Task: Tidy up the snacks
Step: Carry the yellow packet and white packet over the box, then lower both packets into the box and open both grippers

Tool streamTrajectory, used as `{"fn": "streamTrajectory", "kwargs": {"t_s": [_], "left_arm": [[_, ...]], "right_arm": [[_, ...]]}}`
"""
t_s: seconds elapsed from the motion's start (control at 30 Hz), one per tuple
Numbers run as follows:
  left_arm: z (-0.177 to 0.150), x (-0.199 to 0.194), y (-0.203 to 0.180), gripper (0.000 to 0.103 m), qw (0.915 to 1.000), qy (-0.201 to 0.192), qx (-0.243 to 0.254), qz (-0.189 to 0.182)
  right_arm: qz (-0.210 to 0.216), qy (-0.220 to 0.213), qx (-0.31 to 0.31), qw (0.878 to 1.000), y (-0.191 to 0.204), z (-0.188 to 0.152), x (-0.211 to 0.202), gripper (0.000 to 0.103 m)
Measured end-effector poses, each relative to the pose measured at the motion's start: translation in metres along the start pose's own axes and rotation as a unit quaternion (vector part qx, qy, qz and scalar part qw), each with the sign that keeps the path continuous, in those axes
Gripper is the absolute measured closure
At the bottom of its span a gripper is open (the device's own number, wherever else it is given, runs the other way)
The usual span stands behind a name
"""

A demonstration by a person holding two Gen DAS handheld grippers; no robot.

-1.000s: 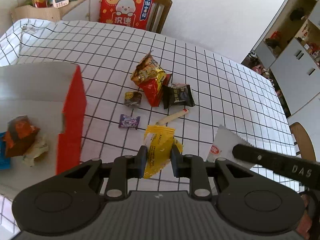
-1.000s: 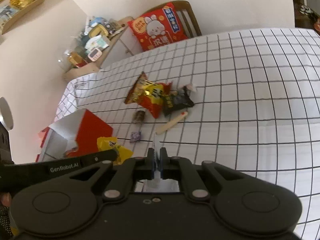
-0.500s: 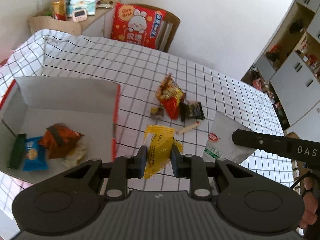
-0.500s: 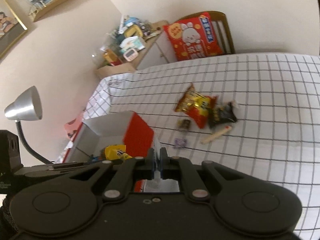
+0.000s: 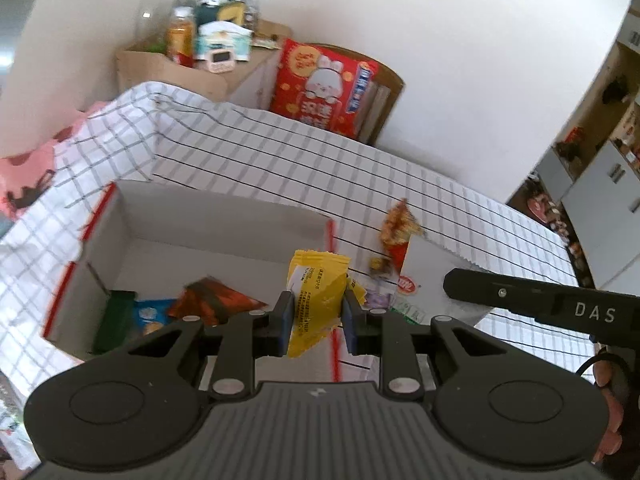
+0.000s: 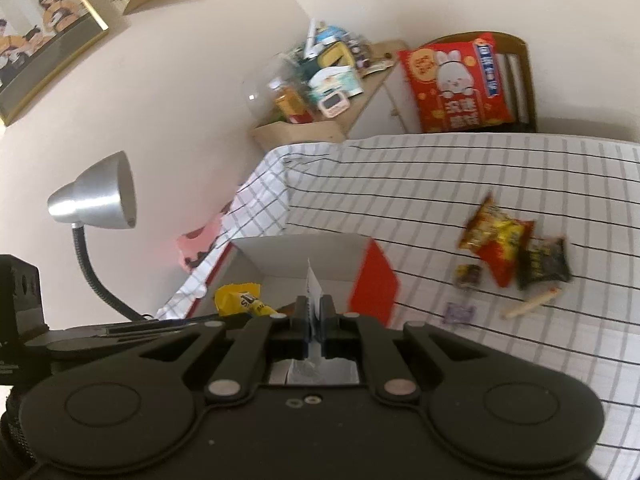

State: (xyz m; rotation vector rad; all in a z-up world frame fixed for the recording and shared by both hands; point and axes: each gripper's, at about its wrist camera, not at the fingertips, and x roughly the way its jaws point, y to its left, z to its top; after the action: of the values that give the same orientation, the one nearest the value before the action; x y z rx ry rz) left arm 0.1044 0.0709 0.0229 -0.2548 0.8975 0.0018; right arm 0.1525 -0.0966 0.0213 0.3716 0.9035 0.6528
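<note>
White letters "DAS" stand on the black plastic arm of the right gripper [image 5: 552,302]. The print on the snack packets is too blurred to read.

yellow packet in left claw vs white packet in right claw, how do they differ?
Colour: the crinkled yellow foil snack packet has dark print; the flat white sachet with the small red logo is mostly plain. Size: the white sachet looks larger and flatter than the yellow packet. Grip: the left claw pinches the yellow packet across its width; the right claw clamps the white sachet edge-on. Shared: both are held near the white-lined red cardboard box.
</note>
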Motion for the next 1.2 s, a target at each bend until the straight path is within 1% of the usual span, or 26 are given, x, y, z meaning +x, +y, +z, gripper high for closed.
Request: {"fn": "streamTrajectory", "kwargs": {"t_s": [0.13,0.33,0.53,0.7,0.93,1.2], "left_arm": [[0.003,-0.006,0.022,0.079,0.9999,-0.003,-0.008,0.014],[0.004,-0.001,0.057,0.079,0.9986,0.005,-0.019,0.049],[0.002,0.016,0.088,0.079,0.9958,0.017,-0.029,0.085],[0.0,0.039,0.107,0.079,0.9937,0.03,-0.036,0.102],[-0.004,0.073,0.123,0.079,0.99,0.06,-0.044,0.12],[-0.012,0.097,0.135,0.078,0.9859,0.089,-0.049,0.133]], "right_arm": [[0.007,0.011,-0.01,1.0,0.019,0.001,0.022,0.099],[0.004,0.028,-0.02,0.999,0.037,0.002,0.062,0.099],[-0.011,0.045,-0.027,0.999,0.045,0.0,0.102,0.099],[-0.03,0.065,-0.029,0.997,0.044,-0.006,0.129,0.099],[-0.054,0.087,-0.032,0.994,0.039,-0.019,0.151,0.099],[-0.07,0.103,-0.048,0.991,0.04,-0.028,0.162,0.098]]}}
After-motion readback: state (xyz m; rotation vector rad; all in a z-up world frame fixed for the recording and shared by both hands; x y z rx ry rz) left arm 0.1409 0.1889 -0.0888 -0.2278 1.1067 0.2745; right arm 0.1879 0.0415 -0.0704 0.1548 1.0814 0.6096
